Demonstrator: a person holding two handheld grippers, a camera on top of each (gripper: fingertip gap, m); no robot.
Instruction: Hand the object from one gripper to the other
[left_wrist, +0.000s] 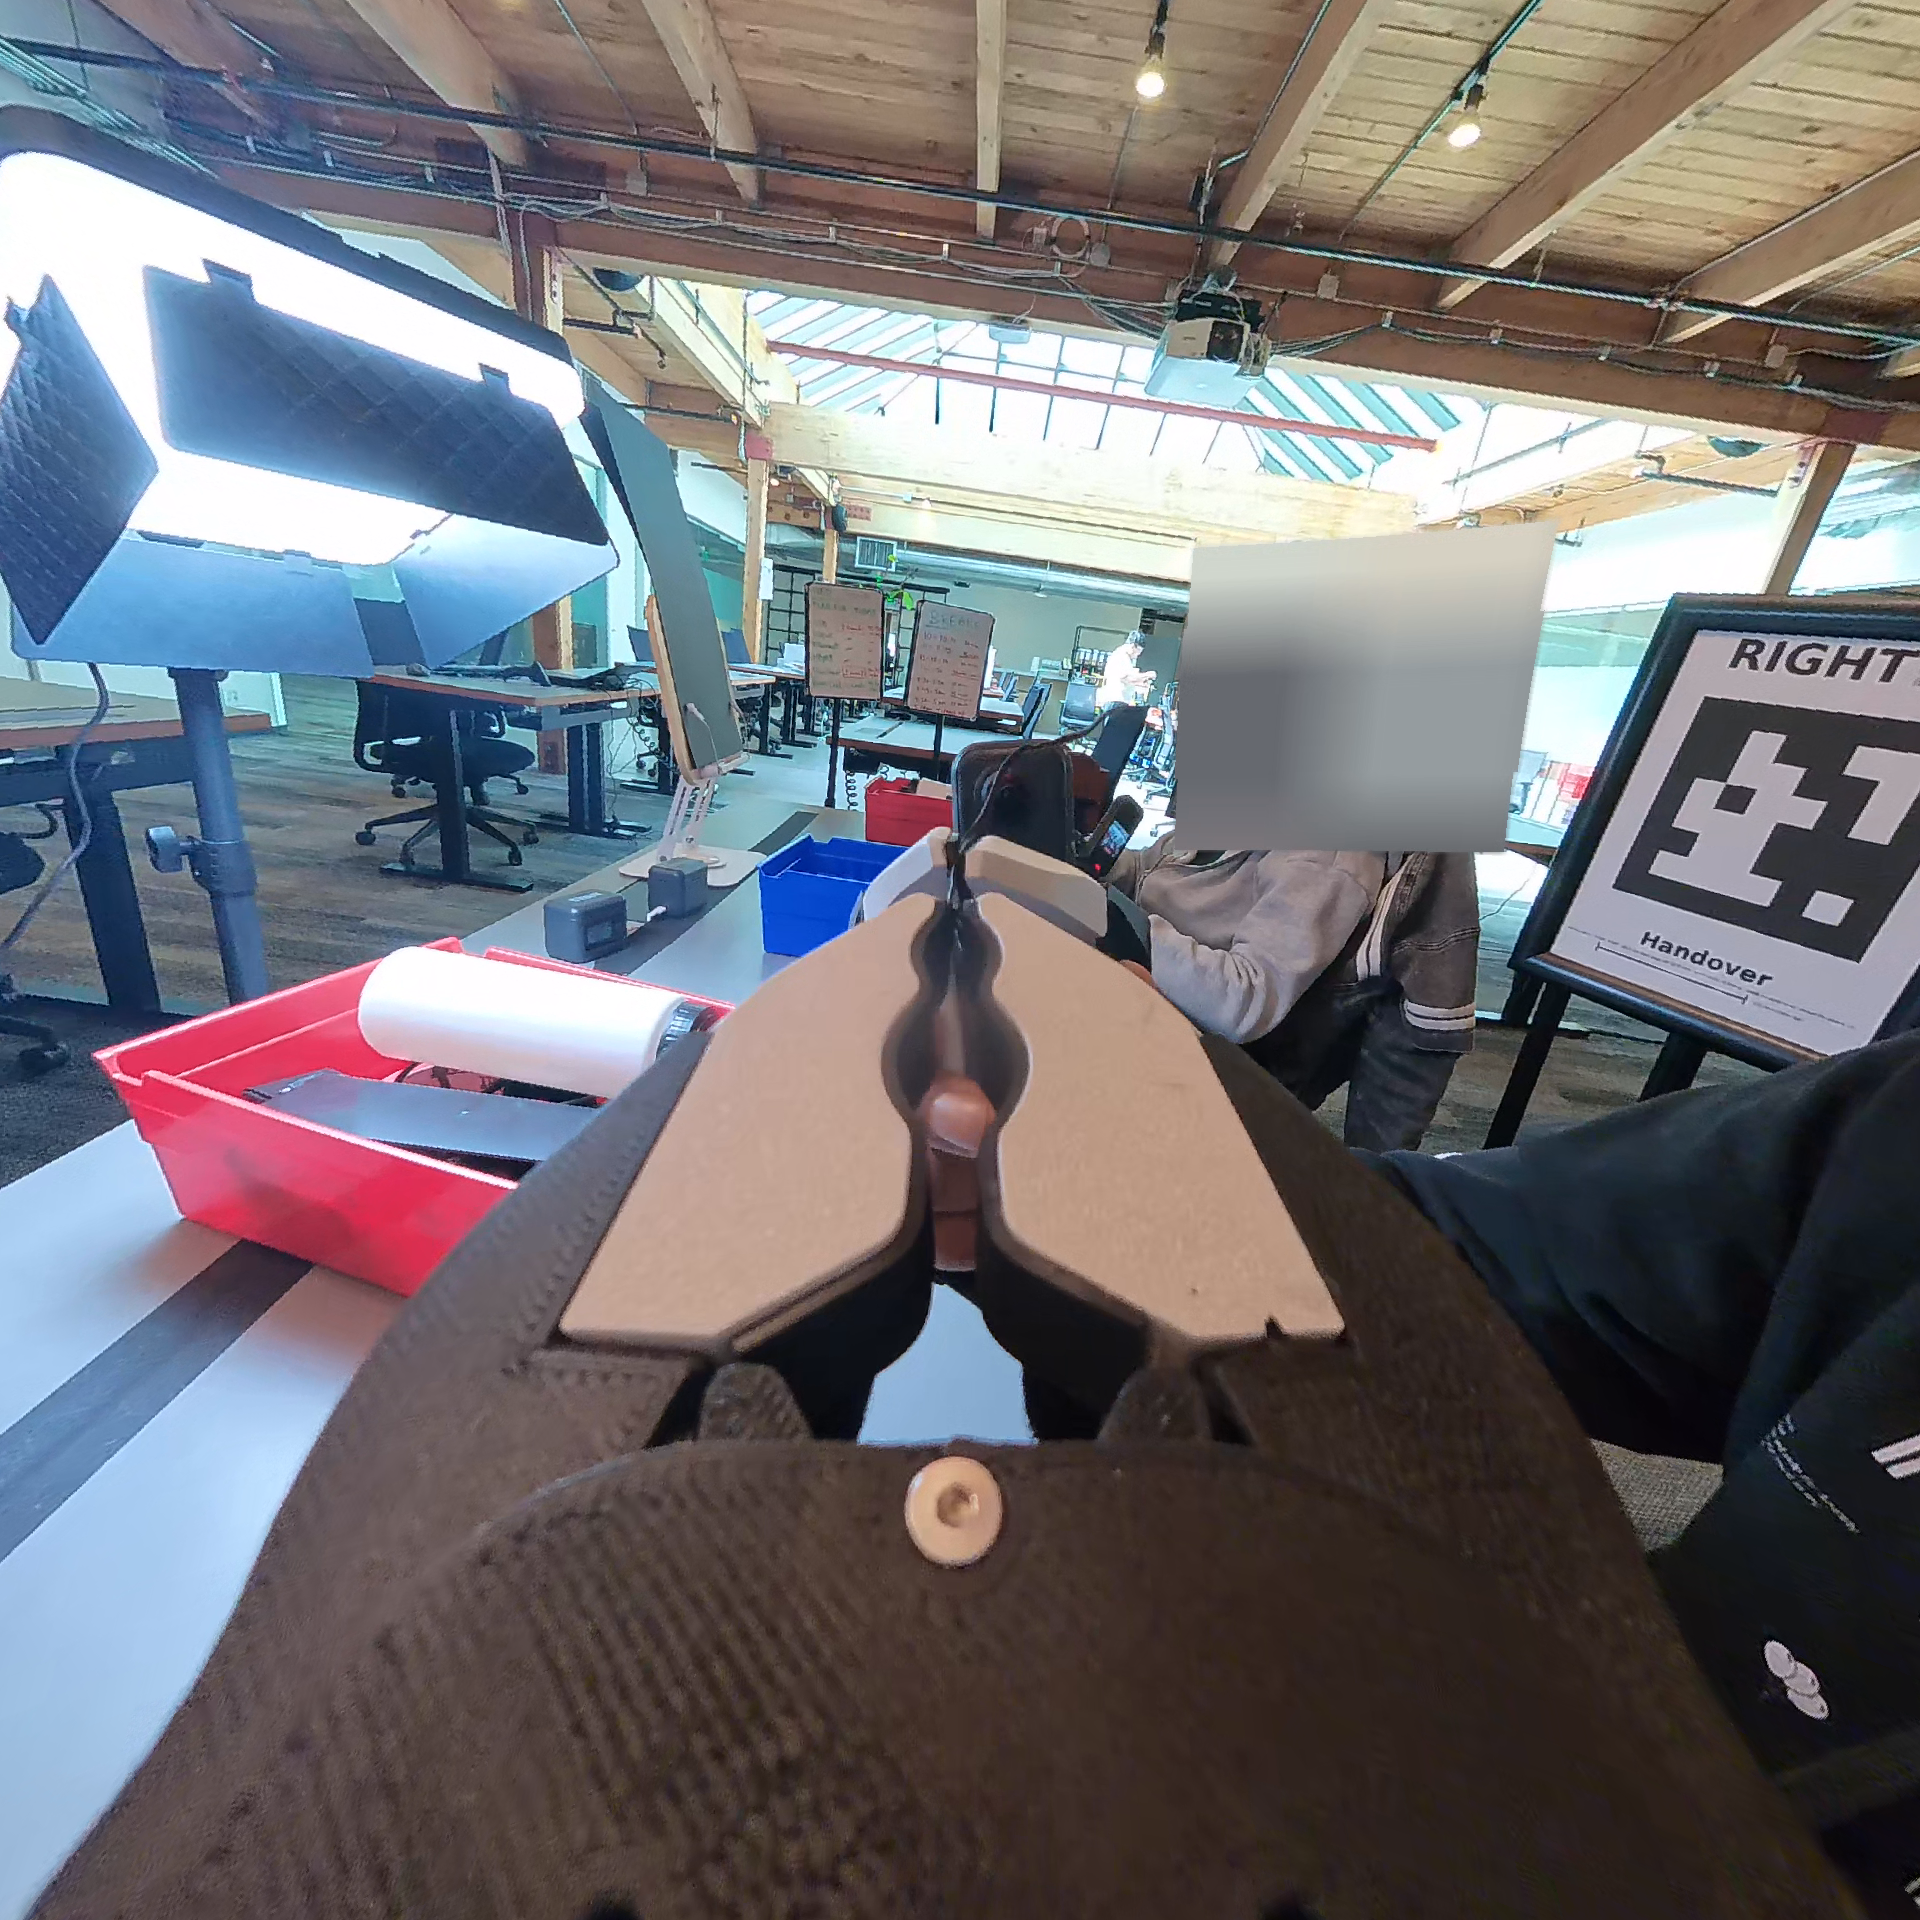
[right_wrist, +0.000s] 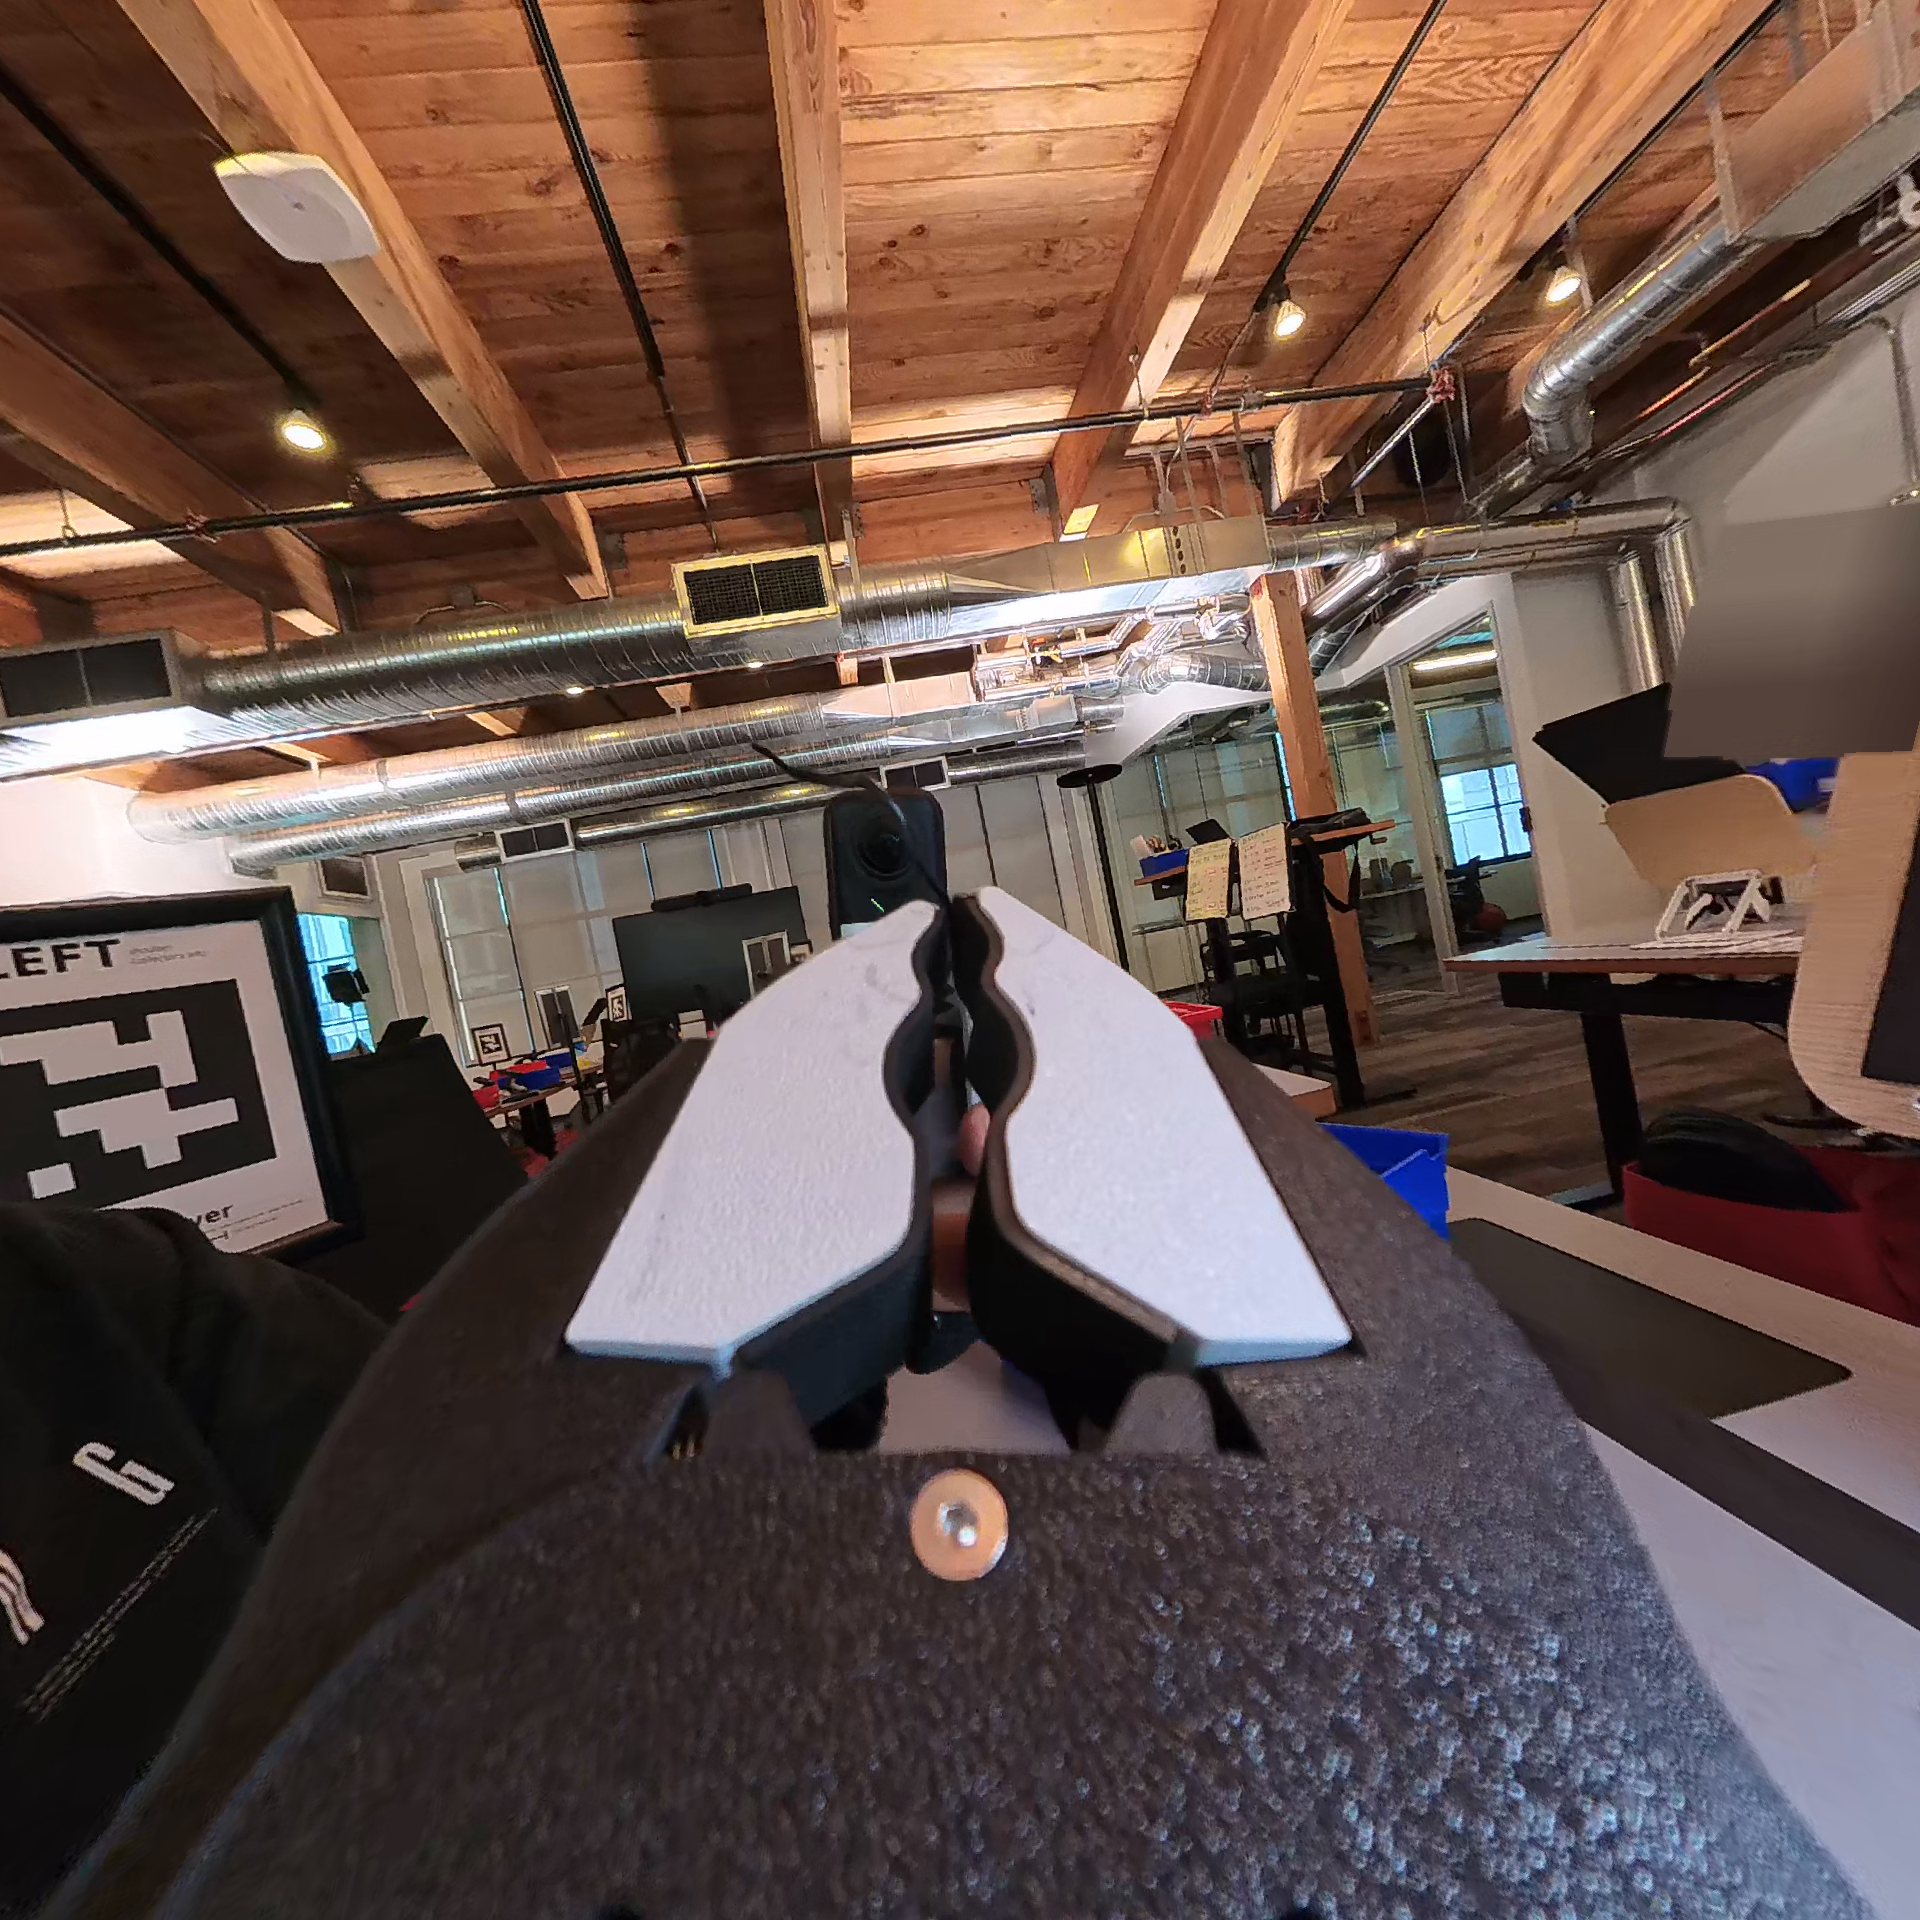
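Observation:
A slim brown object (left_wrist: 956, 1127) with a thin dark end lies lengthwise in the narrow gap of my left gripper (left_wrist: 951, 904), which is shut on it. The same brown object (right_wrist: 951, 1236) shows between the fingers of my right gripper (right_wrist: 951, 914), also shut on it. The two grippers meet tip to tip above the table. The right gripper's white fingers (left_wrist: 1029, 873) show just beyond the left's tips. The left gripper's black camera (right_wrist: 883, 862) shows beyond the right's tips. Most of the object is hidden by the fingers.
A red tray (left_wrist: 260, 1174) holding a white roll (left_wrist: 520, 1013) sits on the grey table (left_wrist: 125, 1455) to the left, with a blue bin (left_wrist: 821, 894) behind. A light panel (left_wrist: 260, 416), a seated person (left_wrist: 1268, 935) and framed marker signs (left_wrist: 1766, 831) (right_wrist: 135, 1060) stand around. My two grippers' fingertips are within a few centimetres of each other.

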